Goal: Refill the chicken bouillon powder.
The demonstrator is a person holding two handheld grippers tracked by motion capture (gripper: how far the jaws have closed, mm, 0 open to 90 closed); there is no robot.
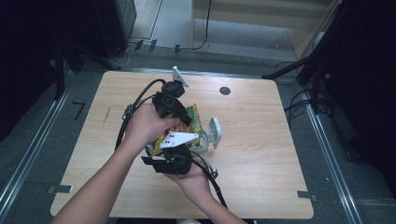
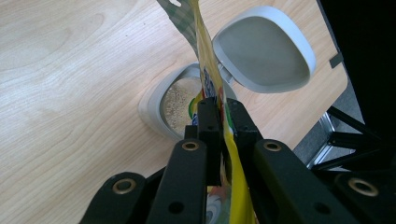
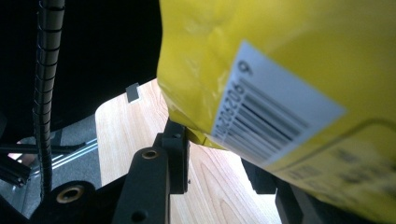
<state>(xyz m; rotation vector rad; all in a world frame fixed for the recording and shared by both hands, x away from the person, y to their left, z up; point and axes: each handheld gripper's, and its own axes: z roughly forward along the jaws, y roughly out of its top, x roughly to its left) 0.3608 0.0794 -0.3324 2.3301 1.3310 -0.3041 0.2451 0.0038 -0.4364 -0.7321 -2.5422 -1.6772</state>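
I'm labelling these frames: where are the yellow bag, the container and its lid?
yellow bag (image 3: 280,51), right gripper view, plain yellow face.
container (image 2: 154,100), left gripper view, white rim.
lid (image 2: 264,49), left gripper view, inner face.

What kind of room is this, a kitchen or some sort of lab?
Probably a lab or test room: a bare wooden table ringed by metal floor rails, loose cables and dark equipment stands, not kitchen fittings.
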